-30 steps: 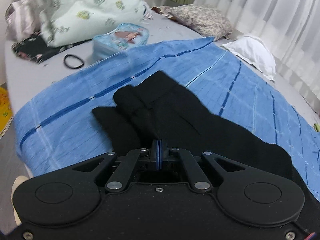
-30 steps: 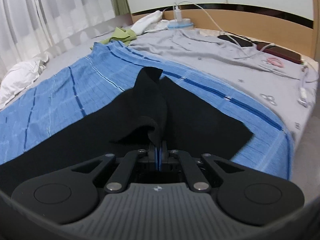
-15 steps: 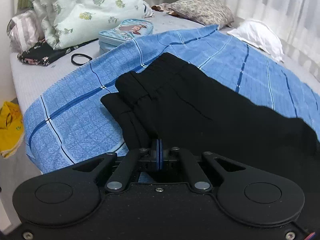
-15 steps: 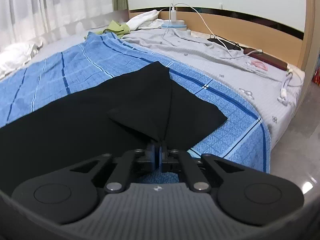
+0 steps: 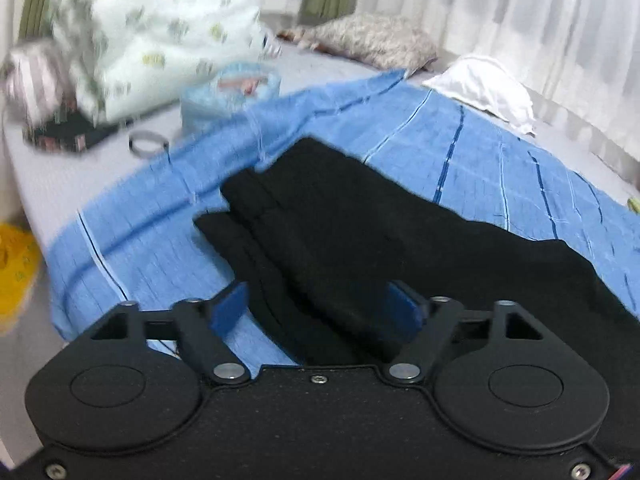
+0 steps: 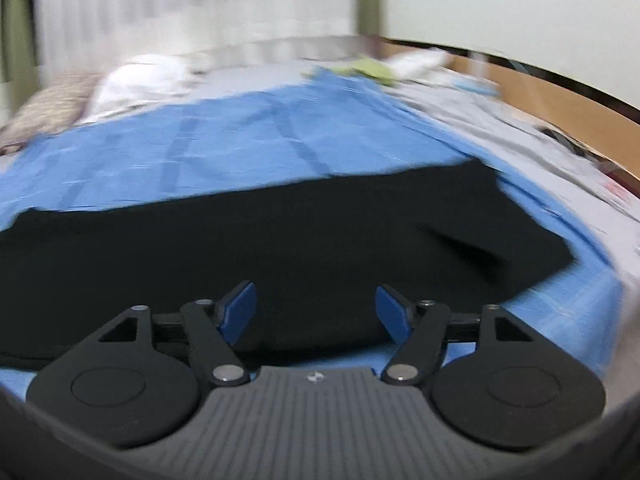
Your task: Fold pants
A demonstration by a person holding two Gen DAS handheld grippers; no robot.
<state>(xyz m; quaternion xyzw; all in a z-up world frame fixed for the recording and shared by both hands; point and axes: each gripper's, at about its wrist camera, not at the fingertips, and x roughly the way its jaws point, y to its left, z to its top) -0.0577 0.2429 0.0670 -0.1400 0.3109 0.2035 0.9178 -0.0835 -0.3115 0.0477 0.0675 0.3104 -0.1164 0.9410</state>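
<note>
Black pants [image 5: 360, 240] lie folded lengthwise on a blue checked blanket [image 5: 480, 148] on the bed. The waistband end [image 5: 256, 200] shows in the left wrist view; the leg end [image 6: 500, 240] shows in the right wrist view, where the pants [image 6: 280, 248] stretch across the frame. My left gripper [image 5: 322, 308] is open, its blue pads just above the near edge of the pants, holding nothing. My right gripper [image 6: 316, 312] is open and empty over the near edge of the legs. Both views are motion-blurred.
Left wrist view: a floral pillow [image 5: 152, 36], a blue pouch [image 5: 228, 92], a black hair tie [image 5: 148, 146], a white cloth [image 5: 484, 88] and curtains. A yellow item [image 5: 16, 264] lies on the floor. Right wrist view: grey sheet, wooden headboard [image 6: 560, 116], green cloth [image 6: 372, 68].
Both grippers were shut on the pants' edge and have opened, letting it go. The pants now lie flat. Both cameras have drawn back a little and swung.
</note>
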